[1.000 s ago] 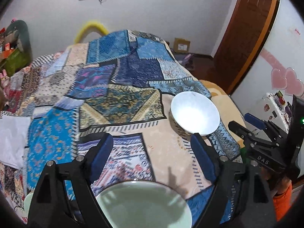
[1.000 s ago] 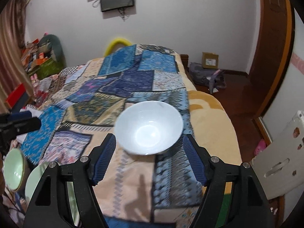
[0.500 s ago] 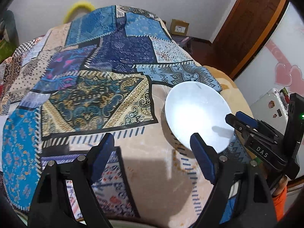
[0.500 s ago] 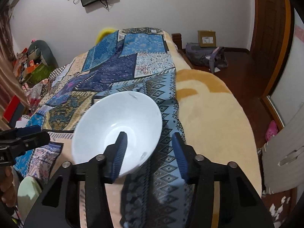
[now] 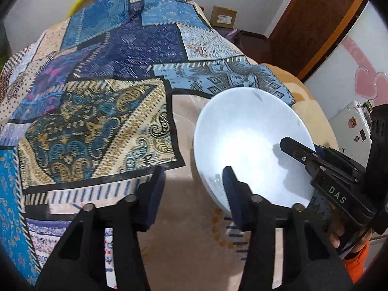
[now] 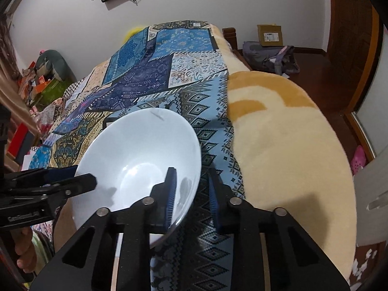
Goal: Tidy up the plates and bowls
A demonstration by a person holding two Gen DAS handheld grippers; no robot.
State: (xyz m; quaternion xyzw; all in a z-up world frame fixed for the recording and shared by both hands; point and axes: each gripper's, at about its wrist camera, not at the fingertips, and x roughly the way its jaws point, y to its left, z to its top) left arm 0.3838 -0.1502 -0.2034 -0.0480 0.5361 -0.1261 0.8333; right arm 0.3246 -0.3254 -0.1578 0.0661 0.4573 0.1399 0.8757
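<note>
A white bowl sits tilted on the patchwork bedspread; it also shows in the left wrist view. My right gripper straddles the bowl's near right rim, one finger inside and one outside, with a narrow gap still between the jaws. My left gripper is open, its right finger over the bowl's left rim and its left finger over the bedspread. In the left wrist view the right gripper reaches into the bowl from the right.
A cream and orange fleece blanket covers the bed's right side. A bag and a cardboard box lie on the floor near the wooden door. A pale green dish edge shows at lower left.
Both grippers have moved in on the white bowl. The right gripper's jaws have narrowed around the rim and the bowl has tipped. The left gripper's jaws have narrowed too.
</note>
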